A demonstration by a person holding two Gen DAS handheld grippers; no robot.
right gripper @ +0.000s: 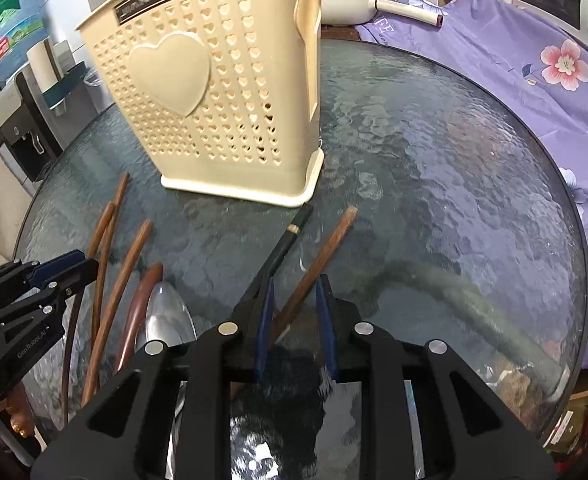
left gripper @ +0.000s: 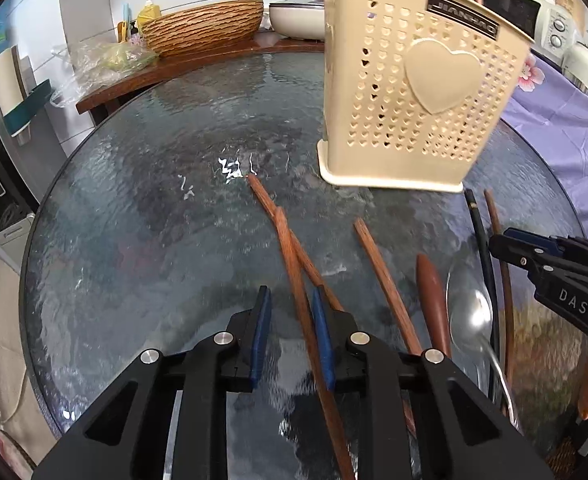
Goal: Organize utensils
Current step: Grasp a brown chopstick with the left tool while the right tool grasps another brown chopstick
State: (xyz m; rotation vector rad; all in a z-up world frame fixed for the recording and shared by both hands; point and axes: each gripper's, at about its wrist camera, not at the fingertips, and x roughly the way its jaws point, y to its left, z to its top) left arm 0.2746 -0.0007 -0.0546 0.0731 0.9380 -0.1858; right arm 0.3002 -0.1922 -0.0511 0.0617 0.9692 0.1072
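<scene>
Nearest the left camera, the left gripper (left gripper: 291, 300) stood narrowed, its blue pads either side of a brown wooden chopstick (left gripper: 289, 248) lying on the round glass table (left gripper: 133, 200); the right pad lay against the stick, the left pad showed a gap, so a firm grip could not be told. The right gripper (right gripper: 294, 292) was likewise narrow, with another wooden chopstick (right gripper: 326, 244) running between its pads and small gaps on both sides.

The cream utensil holder (left gripper: 414, 92), perforated with hearts, stood upright farther back on the table. In front of the holder, on the side nearer the cameras, lay the loose utensils: a second brown chopstick (left gripper: 382, 272), a reddish wooden handle (left gripper: 432, 304), a metal spoon (left gripper: 470, 316) beside it, and a black chopstick (right gripper: 289, 240) whose tip reached close to the holder's base.

Beyond the holder, a woven basket (left gripper: 201, 28) and a white pot (left gripper: 298, 18) sat on a wooden counter. To the holder's right, a purple floral cloth (right gripper: 494, 64) covered the table's far edge.
</scene>
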